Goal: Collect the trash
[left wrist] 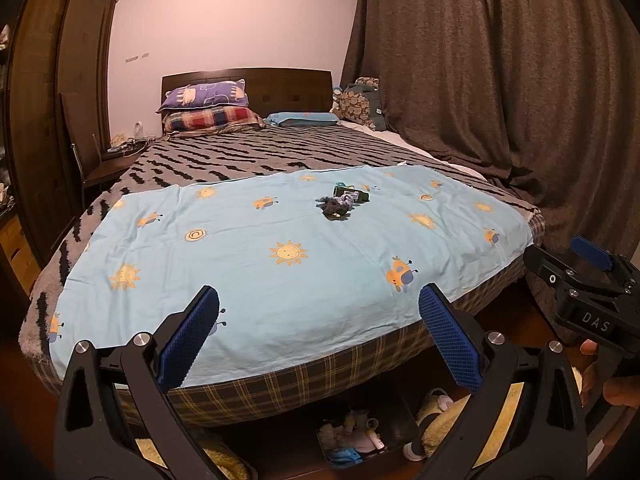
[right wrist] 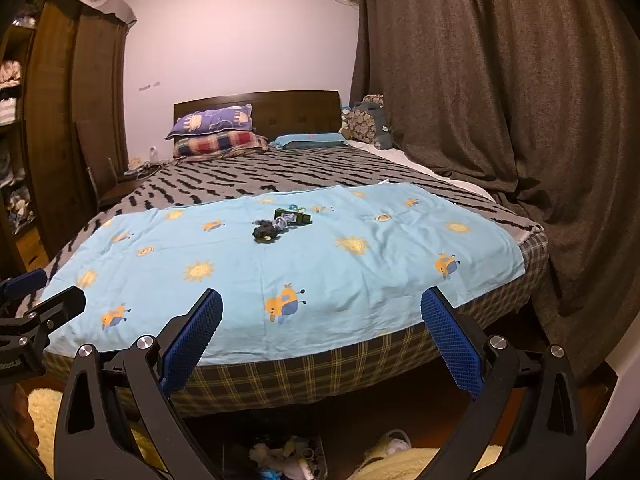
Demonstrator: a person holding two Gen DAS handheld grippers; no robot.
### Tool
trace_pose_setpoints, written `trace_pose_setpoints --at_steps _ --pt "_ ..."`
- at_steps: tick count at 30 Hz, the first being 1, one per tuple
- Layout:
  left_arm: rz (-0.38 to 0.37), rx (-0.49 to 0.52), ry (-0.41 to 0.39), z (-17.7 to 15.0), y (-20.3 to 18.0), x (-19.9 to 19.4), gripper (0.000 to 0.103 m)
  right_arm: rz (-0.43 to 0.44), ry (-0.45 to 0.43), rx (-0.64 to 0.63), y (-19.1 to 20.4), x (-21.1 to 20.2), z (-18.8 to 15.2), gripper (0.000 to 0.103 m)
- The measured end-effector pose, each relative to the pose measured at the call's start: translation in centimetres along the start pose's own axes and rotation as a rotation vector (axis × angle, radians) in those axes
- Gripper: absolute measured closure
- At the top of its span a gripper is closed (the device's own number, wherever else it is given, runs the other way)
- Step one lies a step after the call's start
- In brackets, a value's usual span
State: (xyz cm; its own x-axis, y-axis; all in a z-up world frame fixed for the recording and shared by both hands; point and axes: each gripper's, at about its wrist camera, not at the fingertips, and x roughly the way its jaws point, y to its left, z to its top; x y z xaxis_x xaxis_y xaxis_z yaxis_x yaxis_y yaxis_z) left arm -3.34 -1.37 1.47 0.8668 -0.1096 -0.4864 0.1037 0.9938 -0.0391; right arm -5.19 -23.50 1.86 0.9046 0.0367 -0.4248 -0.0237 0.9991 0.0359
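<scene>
A small heap of trash lies in the middle of a light blue sheet (left wrist: 248, 264) on the bed: a dark crumpled wad (left wrist: 334, 209) and a dark green box (left wrist: 352, 193) behind it. The wad (right wrist: 266, 231) and box (right wrist: 292, 216) also show in the right wrist view on the sheet (right wrist: 248, 256). My left gripper (left wrist: 318, 332) is open and empty, over the bed's foot edge, well short of the heap. My right gripper (right wrist: 320, 332) is open and empty, beside it to the right; it also shows in the left wrist view (left wrist: 576, 276).
The bed has a zigzag blanket (left wrist: 248, 156), pillows (left wrist: 208, 110) and a wooden headboard. Dark curtains (left wrist: 500, 80) hang on the right, a wardrobe (left wrist: 48, 100) stands on the left. A bin with items (left wrist: 360, 436) and slippers lie on the floor below the bed's foot.
</scene>
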Motion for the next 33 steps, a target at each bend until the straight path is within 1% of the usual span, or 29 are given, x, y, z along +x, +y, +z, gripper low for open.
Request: trace_pose_setpoints --at_steps 33 --pt "0.005 -0.006 -0.008 0.1 -0.22 -0.18 0.008 0.007 0.001 0.005 0.21 -0.01 0.28 0.003"
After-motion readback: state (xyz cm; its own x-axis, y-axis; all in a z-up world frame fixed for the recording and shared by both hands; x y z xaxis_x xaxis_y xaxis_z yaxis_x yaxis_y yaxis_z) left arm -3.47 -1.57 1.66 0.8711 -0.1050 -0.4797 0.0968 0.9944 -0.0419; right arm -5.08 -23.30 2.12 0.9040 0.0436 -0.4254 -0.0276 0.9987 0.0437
